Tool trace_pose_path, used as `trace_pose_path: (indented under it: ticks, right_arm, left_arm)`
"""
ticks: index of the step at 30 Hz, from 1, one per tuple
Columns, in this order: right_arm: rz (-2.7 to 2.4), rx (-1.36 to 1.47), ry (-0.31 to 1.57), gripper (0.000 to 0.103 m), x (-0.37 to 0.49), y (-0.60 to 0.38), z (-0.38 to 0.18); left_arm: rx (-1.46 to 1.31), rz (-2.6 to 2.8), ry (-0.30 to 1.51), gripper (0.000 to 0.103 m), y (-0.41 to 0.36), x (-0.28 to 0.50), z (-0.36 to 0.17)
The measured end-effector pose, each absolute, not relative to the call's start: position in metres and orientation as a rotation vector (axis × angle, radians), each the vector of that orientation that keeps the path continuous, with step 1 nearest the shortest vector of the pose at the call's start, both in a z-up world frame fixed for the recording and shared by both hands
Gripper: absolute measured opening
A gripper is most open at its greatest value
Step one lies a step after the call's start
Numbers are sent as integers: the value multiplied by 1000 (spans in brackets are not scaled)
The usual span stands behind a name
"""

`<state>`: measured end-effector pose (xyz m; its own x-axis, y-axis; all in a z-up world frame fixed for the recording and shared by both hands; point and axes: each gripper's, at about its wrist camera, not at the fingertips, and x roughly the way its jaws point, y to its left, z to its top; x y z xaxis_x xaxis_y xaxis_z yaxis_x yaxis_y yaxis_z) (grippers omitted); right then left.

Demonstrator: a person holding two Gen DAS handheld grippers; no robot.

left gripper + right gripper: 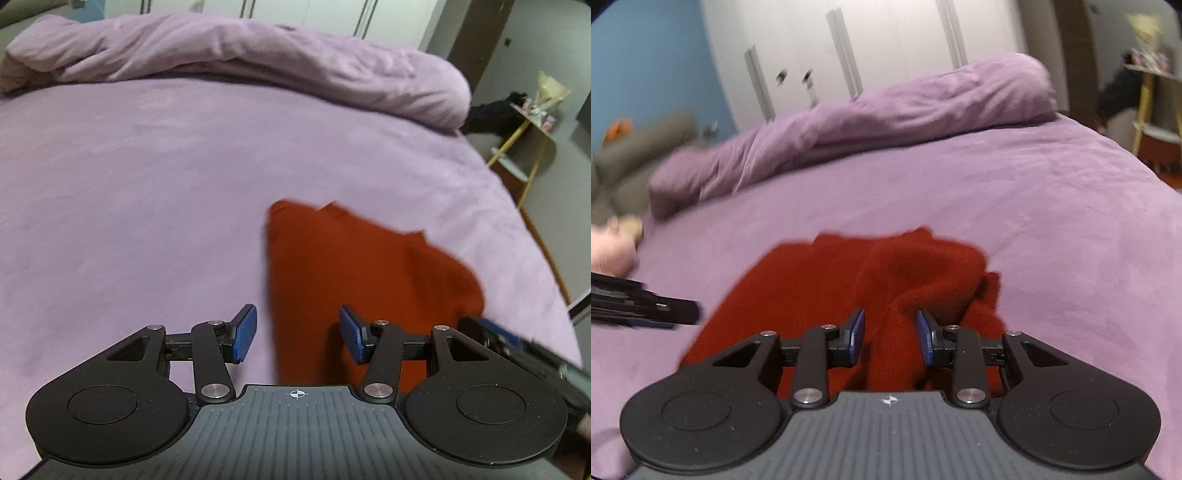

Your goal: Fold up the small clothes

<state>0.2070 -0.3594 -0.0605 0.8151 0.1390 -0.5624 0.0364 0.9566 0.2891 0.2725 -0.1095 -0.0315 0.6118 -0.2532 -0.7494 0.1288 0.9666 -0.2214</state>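
A small red garment (369, 266) lies crumpled on the purple bed sheet (147, 184). My left gripper (298, 332) hangs open over the garment's left edge, with nothing pinched between its blue pads (243, 332). In the right wrist view the garment (849, 273) is bunched into a raised fold. That fold fills the gap of my right gripper (891, 338), whose narrow-set pads (925, 338) press on it from both sides. The left gripper (665, 310) shows blurred at the left edge there, and the right gripper (498, 339) shows at the right in the left wrist view.
A rolled purple duvet (258, 55) lies across the far side of the bed. White wardrobe doors (849, 48) stand behind it. A yellow-legged side table (532, 122) with small items stands beyond the bed's right edge, and a grey pillow (639, 147) lies at the far left.
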Motion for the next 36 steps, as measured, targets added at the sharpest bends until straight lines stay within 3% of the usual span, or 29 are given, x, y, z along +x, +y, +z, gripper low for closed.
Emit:
trace_pose_path:
  ticks: [3,5,14,20,21,24,36]
  right_arm:
    - [61,264,649,29,218,-360,-63]
    - [79,240,694,22,228,-356,-73]
    - [108,220,721,23,241,-353,-89]
    - [122,183,701,24,233,-351,-85]
    - [123,202,698,25,228,-355,-82]
    - [95,286,692,43,202,-372,-72]
    - [39,369,722,43,156,-382,-70]
  left_arm:
    - [-135,-223,863,55,-130,288,-42]
    - [-79,-220,889,55,-144,297,-57]
    - [46,-264,824,69,-143,295,-81]
    - [-27,-288,855,71,-129,297,-83]
    - [-52,-295,869,71,-124,296,-81]
    - [-164,-346,925,65,-104,288,-70]
    - [-117,-445,986,66,-91,243,-69]
